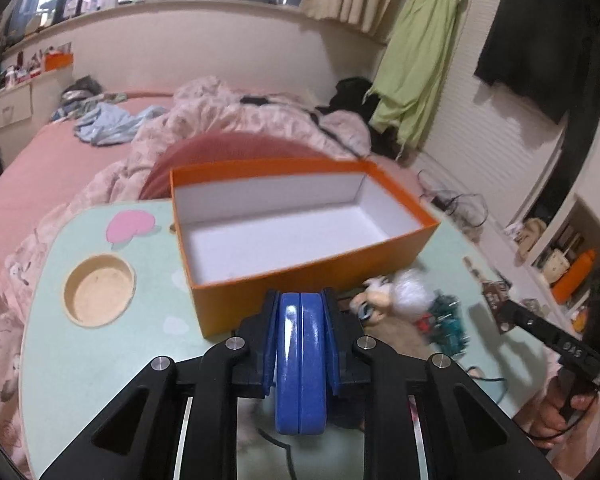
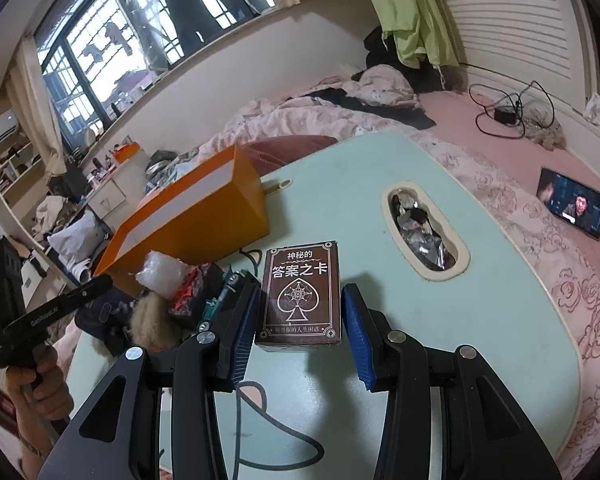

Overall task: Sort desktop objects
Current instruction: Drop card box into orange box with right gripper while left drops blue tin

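Right wrist view: the brown card box point(image 2: 299, 296) lies flat on the surface, between the fingers of the right tongs point(image 2: 300, 324), its long axis running away along their line. The left pad seems to touch its side while a gap shows at the right pad, so I judge those tongs not yet clenched. Left of it lies a small clutter pile point(image 2: 172, 296), with the orange box point(image 1: 300, 232) beyond. The left tongs point(image 1: 300, 320) are clenched on a blue round tin point(image 1: 300, 364), just near of the orange box's front wall.
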`<action>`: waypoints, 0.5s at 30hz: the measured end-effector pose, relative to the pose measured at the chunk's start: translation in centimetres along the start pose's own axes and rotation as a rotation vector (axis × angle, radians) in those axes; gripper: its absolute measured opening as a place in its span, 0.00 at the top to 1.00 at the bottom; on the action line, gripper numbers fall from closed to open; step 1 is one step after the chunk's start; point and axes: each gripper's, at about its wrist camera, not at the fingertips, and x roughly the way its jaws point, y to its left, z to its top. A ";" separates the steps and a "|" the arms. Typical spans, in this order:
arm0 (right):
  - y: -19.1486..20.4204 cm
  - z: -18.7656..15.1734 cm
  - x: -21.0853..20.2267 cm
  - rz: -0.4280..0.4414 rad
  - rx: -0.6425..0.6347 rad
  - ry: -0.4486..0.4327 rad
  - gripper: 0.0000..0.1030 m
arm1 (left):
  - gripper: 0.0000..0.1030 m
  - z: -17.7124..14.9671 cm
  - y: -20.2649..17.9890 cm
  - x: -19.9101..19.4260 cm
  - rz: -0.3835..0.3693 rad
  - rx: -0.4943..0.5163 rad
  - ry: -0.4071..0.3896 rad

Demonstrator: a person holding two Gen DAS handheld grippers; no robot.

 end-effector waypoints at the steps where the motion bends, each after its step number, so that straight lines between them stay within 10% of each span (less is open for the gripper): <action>1: 0.3 0.2 -0.3 0.008 -0.013 -0.009 0.58 | 0.82 0.4 -0.2 -0.5 -0.002 0.006 -0.017; 9: 5.2 4.6 -0.2 0.104 -0.138 -0.038 0.58 | 0.82 7.2 -1.5 -2.3 -0.005 0.024 -0.155; 15: 10.4 8.5 4.9 0.122 -0.241 0.003 0.58 | 0.82 9.8 0.4 3.2 0.063 -0.058 -0.112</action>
